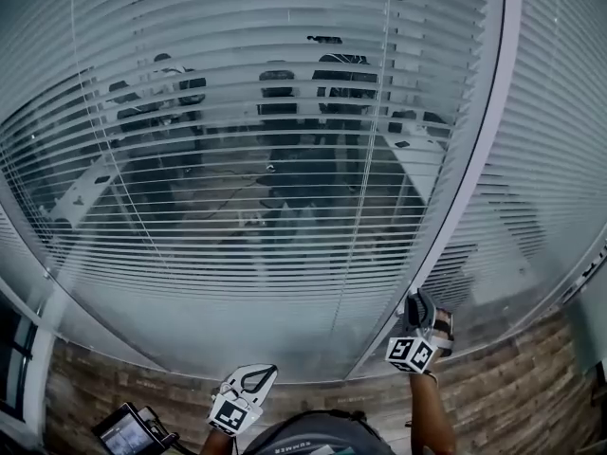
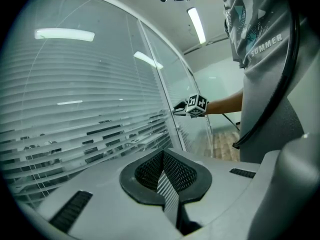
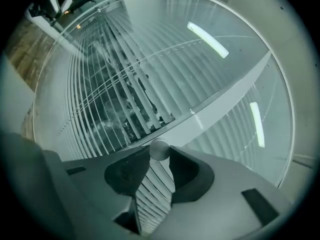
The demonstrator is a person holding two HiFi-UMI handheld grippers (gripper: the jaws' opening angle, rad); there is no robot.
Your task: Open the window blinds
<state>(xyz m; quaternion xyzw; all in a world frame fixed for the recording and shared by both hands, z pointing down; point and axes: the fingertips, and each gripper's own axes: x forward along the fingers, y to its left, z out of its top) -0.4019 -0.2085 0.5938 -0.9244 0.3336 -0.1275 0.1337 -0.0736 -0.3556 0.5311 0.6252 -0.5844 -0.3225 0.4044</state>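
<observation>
The blinds (image 1: 266, 159) fill our head view from the centre up to 12 o'clock. They are thin, pale horizontal slats hanging behind a smooth, reflective sheet of glass (image 1: 190, 282). The slats are tilted partly apart, and in the dark gaps between them we can make out black office chairs (image 1: 277, 88) in the room beyond. A flat white post (image 1: 474, 159) runs from 1 o'clock down towards 5 o'clock and divides this pane from the next slatted one.

At 5 o'clock the right gripper (image 1: 419, 301) reaches up to that post on a bare forearm (image 1: 432, 415). In its own view, the dark padded jaws are closed around a small, round, dull-silver knob (image 3: 160, 149) — the knob sits right at their tips, against the post.

The left gripper (image 2: 163, 153) hangs low at 6 o'clock, well clear of the glass. Its ribbed black pads meet at the tips with nothing between them, and only slats show through the opening behind.

Along the bottom edge there is a floor (image 1: 512, 387) of brown wood-grain planks. At 7 o'clock we see a small dark device with a lit screen (image 1: 128, 432).
</observation>
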